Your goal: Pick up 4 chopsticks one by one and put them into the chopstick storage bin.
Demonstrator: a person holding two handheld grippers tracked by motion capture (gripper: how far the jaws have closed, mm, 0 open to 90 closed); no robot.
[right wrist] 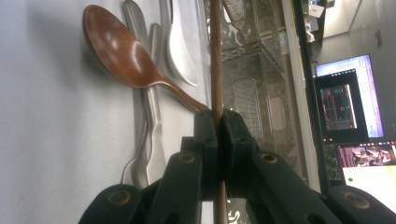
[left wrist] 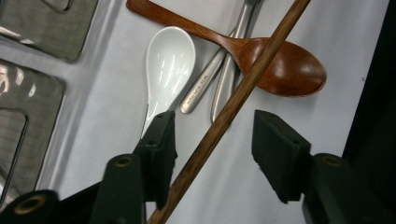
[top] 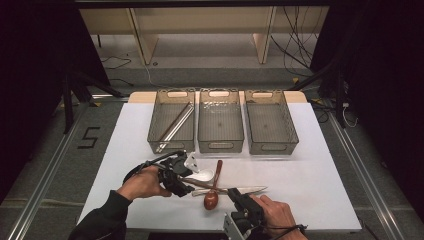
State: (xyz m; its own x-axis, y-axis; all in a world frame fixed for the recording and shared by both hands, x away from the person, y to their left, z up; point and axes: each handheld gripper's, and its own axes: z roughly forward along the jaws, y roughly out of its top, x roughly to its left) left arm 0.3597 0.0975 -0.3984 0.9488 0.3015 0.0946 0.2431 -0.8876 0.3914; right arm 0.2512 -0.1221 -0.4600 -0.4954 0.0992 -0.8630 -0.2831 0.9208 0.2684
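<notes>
A white table [top: 310, 165] stood on grey floor in a dark room. The right gripper [right wrist: 217, 122] clamped a wooden chopstick [right wrist: 215, 56]; the left gripper [left wrist: 212, 135] straddled it, jaws apart.

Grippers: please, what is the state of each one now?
Left gripper: open, wooden chopstick between its jaws, not clamped.
Right gripper: shut on the wooden chopstick.

Two forearms in dark sleeves reach in from the near edge of the table. The left hand [top: 145, 184] holds the left gripper [top: 186, 186] low over the tabletop, pointing right, its two black jaws standing partly apart. The right hand [top: 272, 212] holds the right gripper [top: 234, 193] pointing left toward the other, its jaws pressed together on a thin wooden chopstick [right wrist: 215, 56].
</notes>
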